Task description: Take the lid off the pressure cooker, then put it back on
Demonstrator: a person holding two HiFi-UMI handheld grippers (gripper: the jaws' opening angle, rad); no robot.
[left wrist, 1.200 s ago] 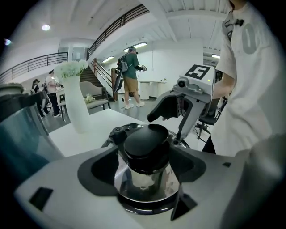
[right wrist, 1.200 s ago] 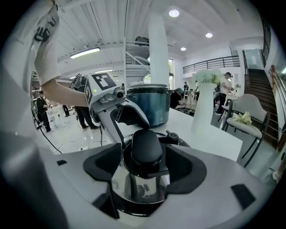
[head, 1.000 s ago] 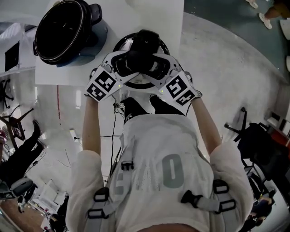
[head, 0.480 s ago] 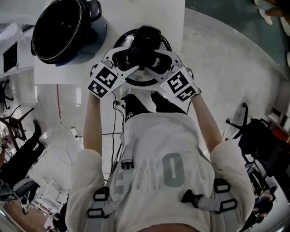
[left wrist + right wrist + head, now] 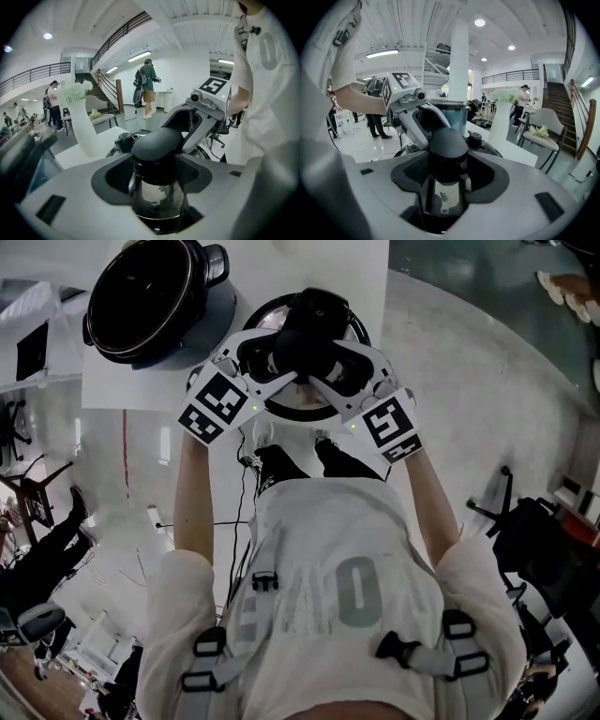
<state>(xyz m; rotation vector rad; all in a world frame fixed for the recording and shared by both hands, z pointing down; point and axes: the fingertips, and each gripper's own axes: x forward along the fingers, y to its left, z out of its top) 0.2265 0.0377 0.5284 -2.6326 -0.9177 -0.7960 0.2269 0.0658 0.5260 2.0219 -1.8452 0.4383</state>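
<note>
Over the near edge of the white surface, just right of the open pot, hangs the lid, carried by its black knob. The pot stands uncovered at the far left of the surface, so I judge the step in hand to be setting the lid back on.

The left gripper and the right gripper meet the knob from opposite sides. Their jaws have just been closing, and each gripper view shows the pads pressed on the knob's neck under the cap. To do this well, both should move as one and keep the lid level, since a lag on either side would tilt it or work the knob loose. The lid then has to travel left and away, centre over the pot's rim and go straight down.

The pot's side handle juts towards the lid's path and should be cleared from above. A white vase stands further back on the surface, apart from the pot. The lid's small valve sits just beside the knob, close to the left gripper.
</note>
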